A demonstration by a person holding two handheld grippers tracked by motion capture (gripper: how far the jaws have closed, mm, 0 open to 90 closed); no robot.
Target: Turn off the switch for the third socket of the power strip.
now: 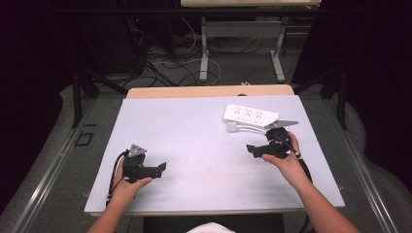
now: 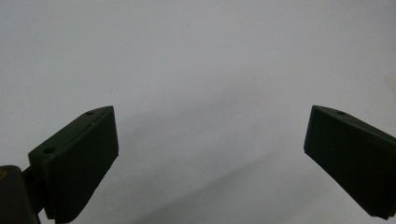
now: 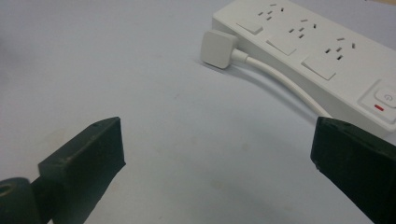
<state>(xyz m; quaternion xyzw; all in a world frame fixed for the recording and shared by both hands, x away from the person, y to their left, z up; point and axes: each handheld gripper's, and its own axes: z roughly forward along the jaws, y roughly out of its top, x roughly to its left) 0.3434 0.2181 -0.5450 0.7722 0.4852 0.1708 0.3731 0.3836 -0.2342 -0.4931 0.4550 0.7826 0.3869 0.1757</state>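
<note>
Desk (image 1: 204, 141) surface: a flat pale sheet laid over a light wooden top, whose far edge shows as a narrow strip beyond the sheet. Most of the sheet lies bare, with wide open room across its middle and left.

White plastic power strip (image 1: 250, 115), oblong with three socket groups and a switch at one end, lies flat near the far right corner of the sheet, close to the far edge. Its white square plug (image 1: 232, 126) rests on the sheet just beside the strip's near long side, joined to it by a white cable (image 3: 285, 84) running along that side.

Right gripper (image 1: 257, 149), a black hand-held tool, sits near the strip on its near side and apart from it. In the right gripper view its fingers (image 3: 84, 158) stand wide apart with nothing between them; the plug and strip lie ahead.

Left gripper (image 1: 160, 167), black likewise, sits near the front left of the sheet, well apart from the strip. Its fingers (image 2: 79, 158) stand wide apart over bare sheet.
</note>
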